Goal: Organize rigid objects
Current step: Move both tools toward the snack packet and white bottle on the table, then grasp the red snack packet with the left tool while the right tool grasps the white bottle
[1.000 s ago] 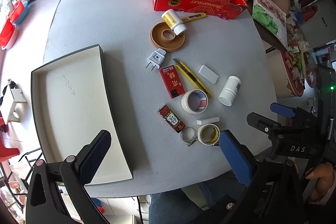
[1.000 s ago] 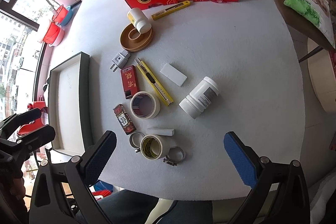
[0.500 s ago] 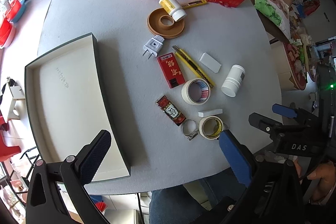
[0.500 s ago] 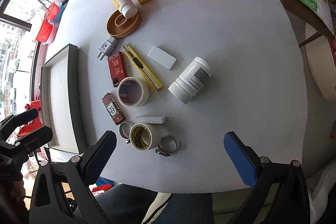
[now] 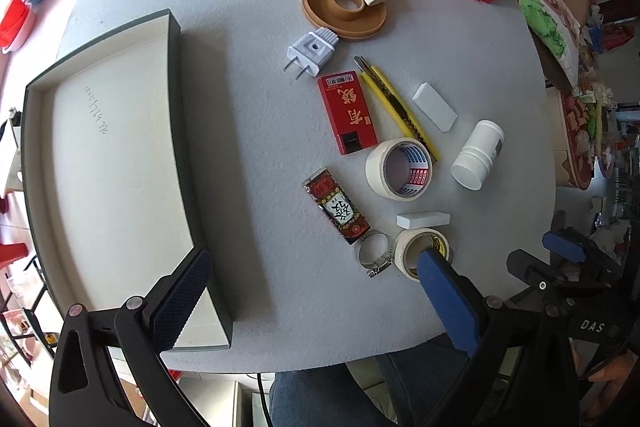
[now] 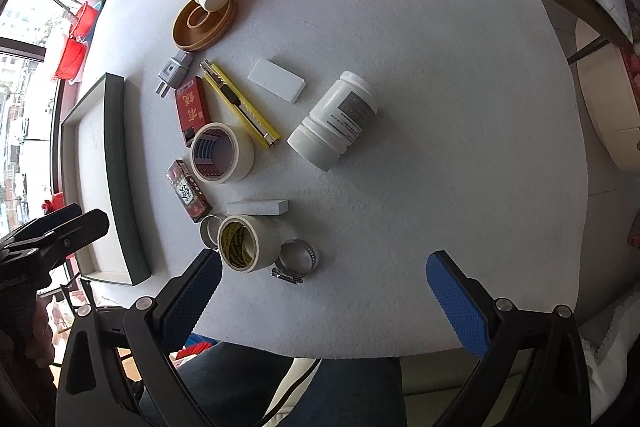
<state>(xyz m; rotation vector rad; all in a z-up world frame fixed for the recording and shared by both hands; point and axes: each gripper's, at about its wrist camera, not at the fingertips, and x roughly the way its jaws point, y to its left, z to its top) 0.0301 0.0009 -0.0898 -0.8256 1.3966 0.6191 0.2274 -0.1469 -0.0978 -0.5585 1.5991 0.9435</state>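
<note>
White and bare, the tray [image 5: 108, 163] holds nothing, so the sorting has not begun, I'd say. Everything waits on the table [image 6: 400, 67] beside the tray: plug [image 5: 310, 53], red box [image 5: 348, 117], yellow knife [image 5: 394, 105], big tape roll [image 5: 398, 169], white bottle [image 6: 334, 123], two white blocks, a printed packet [image 5: 338, 211]. Nearest the person, well off from the tray, sit a small tape roll [image 6: 246, 243] and two hose clamps (one each side of it). Left gripper [image 5: 312, 295] hovers spread wide over the tray's near corner, empty. Right gripper [image 6: 320, 291] hangs wide too, empty, just short of that small roll. Every piece is left to move.
</note>
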